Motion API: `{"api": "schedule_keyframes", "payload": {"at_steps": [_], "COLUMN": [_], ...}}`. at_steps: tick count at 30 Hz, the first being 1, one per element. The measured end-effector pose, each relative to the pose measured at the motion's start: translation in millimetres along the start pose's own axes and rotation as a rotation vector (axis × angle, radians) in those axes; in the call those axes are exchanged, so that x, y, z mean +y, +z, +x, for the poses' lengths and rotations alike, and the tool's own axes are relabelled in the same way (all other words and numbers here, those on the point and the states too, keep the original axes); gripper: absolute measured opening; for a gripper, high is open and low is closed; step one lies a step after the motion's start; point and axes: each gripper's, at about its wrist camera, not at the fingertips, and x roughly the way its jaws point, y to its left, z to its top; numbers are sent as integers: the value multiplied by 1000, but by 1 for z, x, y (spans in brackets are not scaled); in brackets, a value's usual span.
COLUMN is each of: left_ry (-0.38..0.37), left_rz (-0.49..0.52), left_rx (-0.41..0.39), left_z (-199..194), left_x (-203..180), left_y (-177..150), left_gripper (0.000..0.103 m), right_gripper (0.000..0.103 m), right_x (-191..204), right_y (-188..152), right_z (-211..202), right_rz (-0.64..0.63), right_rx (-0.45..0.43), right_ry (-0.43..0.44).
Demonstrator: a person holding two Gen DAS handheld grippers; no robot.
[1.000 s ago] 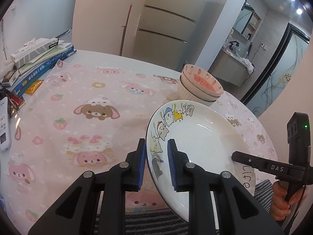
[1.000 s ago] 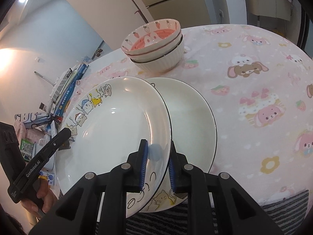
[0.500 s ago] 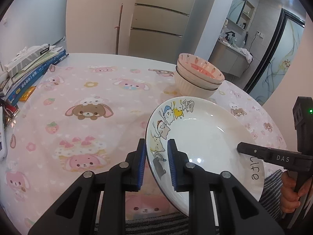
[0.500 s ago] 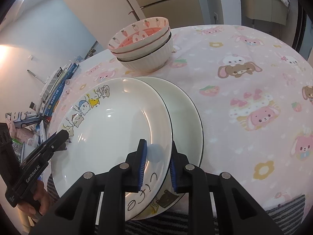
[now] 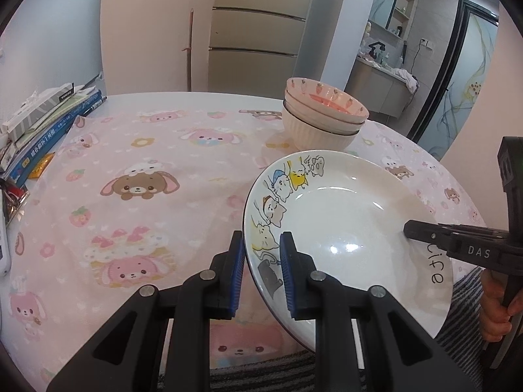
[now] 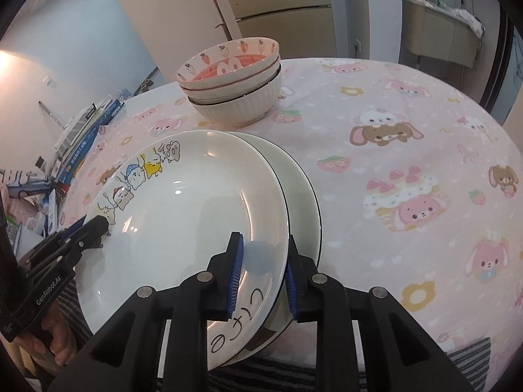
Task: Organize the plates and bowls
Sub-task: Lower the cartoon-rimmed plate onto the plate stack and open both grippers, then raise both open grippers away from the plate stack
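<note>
A white plate with cartoon cats and the word "life" (image 5: pixel 343 222) (image 6: pixel 183 202) is tilted over a second pale plate with a black rim (image 6: pixel 300 196) that lies on the pink tablecloth. My left gripper (image 5: pixel 261 240) (image 6: pixel 98 225) is shut on the cartoon plate's left rim. My right gripper (image 6: pixel 263 241) (image 5: pixel 408 228) straddles the opposite rim; its jaws are opening, and its upper pad stands off the plate's face. Behind the plates stands a stack of three bowls (image 5: pixel 320 121) (image 6: pixel 235 85) with a strawberry-patterned one on top.
Books and boxes (image 5: pixel 49 121) (image 6: pixel 85 134) are piled at the table's left edge. A striped cloth (image 5: pixel 464 297) hangs at the near edge. A person's hand (image 5: pixel 497 310) holds the right gripper's handle. Bare pink tablecloth (image 6: pixel 408 150) spreads right of the plates.
The cartoon plate has sunk lower over the black-rimmed plate and covers more of it. My right gripper's pads have drawn slightly apart. The left grip looks unchanged.
</note>
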Motion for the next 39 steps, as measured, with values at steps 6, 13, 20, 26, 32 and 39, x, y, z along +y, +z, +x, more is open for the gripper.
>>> {"api": "schedule_keyframes", "payload": {"at_steps": [6,13,20,26,32,39], "left_ry": [-29,-42,-49,-73,-42,-13], "left_rz": [-4,-12,-9,-13,17,50], "left_rx": [2,10,14,24,20,21], "left_z": [4,7,8,11,10,11], "left_x": [1,2,-2,1,-5,-10], "left_y": [-2,-5,-7,-8,-9,-11], "left_gripper": [19,17,17,17,17,17], "right_gripper": [27,28,28,28,28,28], "right_x": [4,6,17,21,23,21], "right_y": [-3,-4,-10,-15,-19,-20], "right_z": [-6,-7,-13,-20,-15,-13], "right_rz": [-65,-83,-154,-234,-280,-285], "right_rx": [-29,-42,-66,-70,-70,-70], "right_ry": [-54,-72,-146,-182,-268,-287]}}
